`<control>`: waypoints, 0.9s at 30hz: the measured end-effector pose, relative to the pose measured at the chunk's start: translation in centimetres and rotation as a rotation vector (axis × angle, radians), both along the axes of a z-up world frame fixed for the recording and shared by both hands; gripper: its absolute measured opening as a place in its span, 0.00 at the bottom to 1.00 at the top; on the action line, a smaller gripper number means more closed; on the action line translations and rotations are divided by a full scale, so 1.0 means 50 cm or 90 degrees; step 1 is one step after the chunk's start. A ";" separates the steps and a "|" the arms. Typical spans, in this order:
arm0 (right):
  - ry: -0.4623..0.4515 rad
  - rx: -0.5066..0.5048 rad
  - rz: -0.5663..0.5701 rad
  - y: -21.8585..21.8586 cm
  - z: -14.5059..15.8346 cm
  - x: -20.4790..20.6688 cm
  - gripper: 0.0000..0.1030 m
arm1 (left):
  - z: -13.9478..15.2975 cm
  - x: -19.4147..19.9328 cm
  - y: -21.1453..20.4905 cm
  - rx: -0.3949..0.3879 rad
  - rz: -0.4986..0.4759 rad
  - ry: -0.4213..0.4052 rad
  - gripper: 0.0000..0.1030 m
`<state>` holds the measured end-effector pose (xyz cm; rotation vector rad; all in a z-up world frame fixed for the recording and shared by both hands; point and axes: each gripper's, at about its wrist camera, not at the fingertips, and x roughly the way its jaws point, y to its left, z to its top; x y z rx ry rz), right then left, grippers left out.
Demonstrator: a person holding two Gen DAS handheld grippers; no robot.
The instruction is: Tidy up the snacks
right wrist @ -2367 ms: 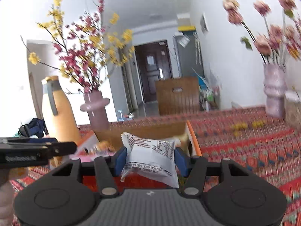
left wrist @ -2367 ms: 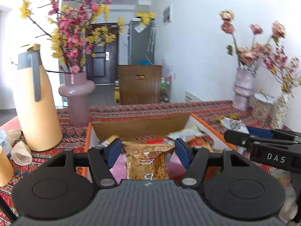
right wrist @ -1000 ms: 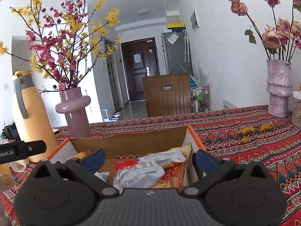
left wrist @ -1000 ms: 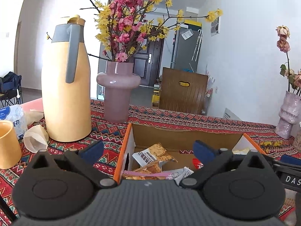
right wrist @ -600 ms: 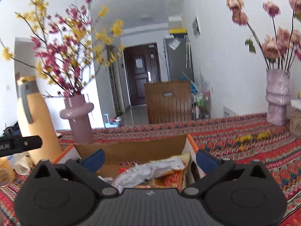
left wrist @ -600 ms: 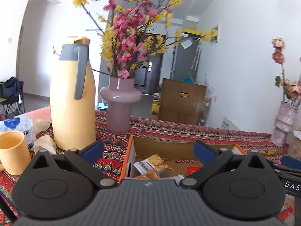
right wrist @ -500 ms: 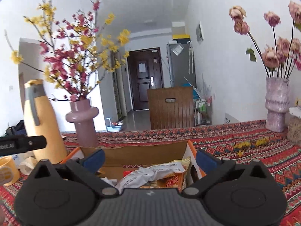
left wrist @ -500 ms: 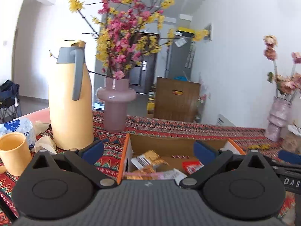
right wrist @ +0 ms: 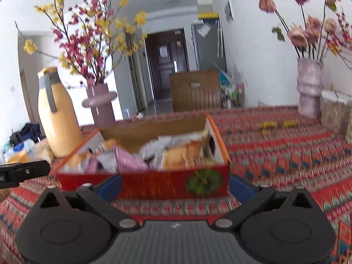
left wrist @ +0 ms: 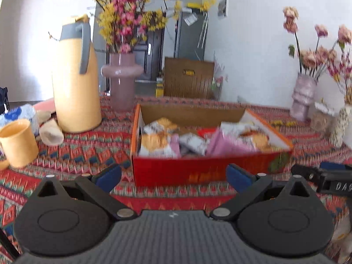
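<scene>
A red and orange cardboard box (left wrist: 198, 171) (right wrist: 154, 182) stands on the patterned tablecloth, holding several snack packets (left wrist: 158, 143) (right wrist: 176, 156) in white, orange and pink wrappers. My left gripper (left wrist: 173, 176) is open and empty, just in front of the box's near wall. My right gripper (right wrist: 176, 184) is also open and empty, facing the same wall from the right. The right gripper's arm (left wrist: 325, 180) shows at the right edge of the left wrist view. In the right wrist view the left gripper's arm (right wrist: 22, 173) sticks in from the left.
A tall yellow jug (left wrist: 74, 77) and a pink vase of flowers (left wrist: 122, 77) stand behind the box on the left. A yellow mug (left wrist: 17, 143) and crumpled paper (left wrist: 50, 132) lie at far left. Another pink vase (right wrist: 310, 88) with roses stands far right.
Both grippers let go of their packets into the box, opened wide, and have now pulled back and lower, so the box's front wall is in view.
</scene>
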<state>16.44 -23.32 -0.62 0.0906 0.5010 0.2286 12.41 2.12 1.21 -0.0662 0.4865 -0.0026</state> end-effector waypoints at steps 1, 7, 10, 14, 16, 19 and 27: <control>0.006 -0.001 0.000 -0.004 -0.008 -0.007 1.00 | -0.010 -0.005 -0.002 0.002 -0.001 0.010 1.00; 0.041 -0.010 -0.003 -0.018 -0.043 -0.033 1.00 | -0.053 -0.026 -0.007 -0.001 -0.009 0.055 1.00; 0.052 -0.015 0.002 -0.020 -0.053 -0.043 1.00 | -0.063 -0.035 -0.009 -0.001 -0.008 0.065 1.00; 0.061 -0.018 0.008 -0.020 -0.059 -0.055 1.00 | -0.067 -0.045 -0.008 -0.003 -0.004 0.071 1.00; 0.062 -0.017 0.010 -0.020 -0.061 -0.062 1.00 | -0.067 -0.049 -0.010 -0.002 -0.003 0.072 1.00; 0.063 -0.017 0.013 -0.021 -0.061 -0.068 1.00 | -0.067 -0.054 -0.011 -0.003 -0.002 0.073 1.00; 0.064 -0.017 0.016 -0.020 -0.061 -0.074 1.00 | -0.067 -0.057 -0.013 -0.002 -0.003 0.072 1.00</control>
